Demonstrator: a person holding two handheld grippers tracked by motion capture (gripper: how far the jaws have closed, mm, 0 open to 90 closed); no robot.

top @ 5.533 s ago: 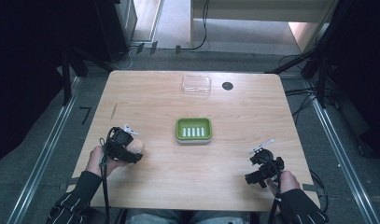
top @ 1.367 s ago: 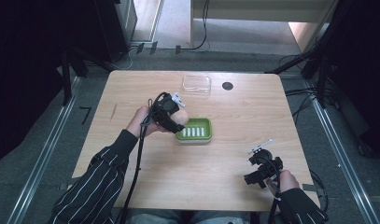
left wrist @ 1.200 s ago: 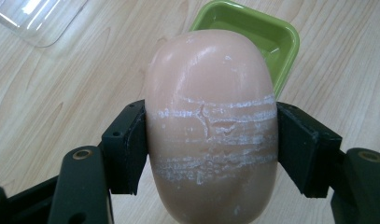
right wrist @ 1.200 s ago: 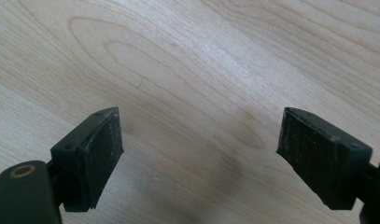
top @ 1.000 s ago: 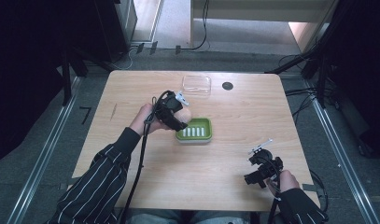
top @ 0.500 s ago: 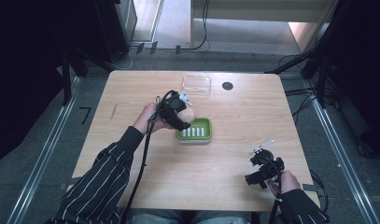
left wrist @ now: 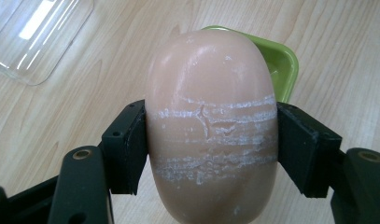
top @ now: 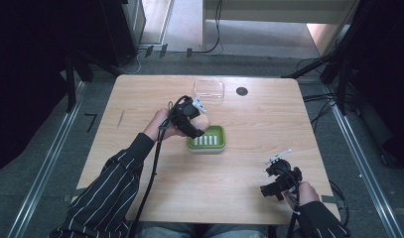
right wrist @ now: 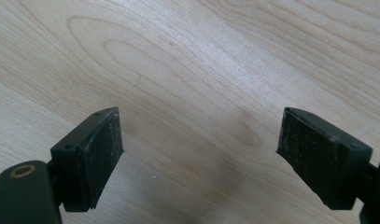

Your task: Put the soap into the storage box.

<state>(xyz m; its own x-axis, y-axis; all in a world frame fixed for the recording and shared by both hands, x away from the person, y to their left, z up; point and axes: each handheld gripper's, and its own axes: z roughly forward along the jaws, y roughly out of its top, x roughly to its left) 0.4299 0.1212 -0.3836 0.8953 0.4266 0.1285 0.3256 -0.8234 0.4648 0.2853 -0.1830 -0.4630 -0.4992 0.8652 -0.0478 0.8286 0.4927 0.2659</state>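
My left gripper (left wrist: 211, 140) is shut on a pale pink oval bar of soap (left wrist: 211, 93), its black pads pressing the bar's two sides. White scuff lines cross the bar. Seen from the high view, the left gripper (top: 191, 119) holds the soap (top: 202, 121) just above the left rim of a green soap dish (top: 215, 145) with white ridges in the middle of the table. The dish's corner (left wrist: 285, 65) peeks out behind the bar. My right gripper (top: 275, 179) rests near the table's front right, and its jaws (right wrist: 199, 144) stand open over bare wood.
A clear plastic lid (top: 209, 89) lies at the back of the wooden table (top: 269, 124), also in the left gripper view (left wrist: 33, 32). A small black round disc (top: 241, 91) sits to its right. Metal rails and cables run beside the table.
My left hand has carried the soap from the table's front left to the dish, creeping a little right over the last second. The right hand has stayed put.
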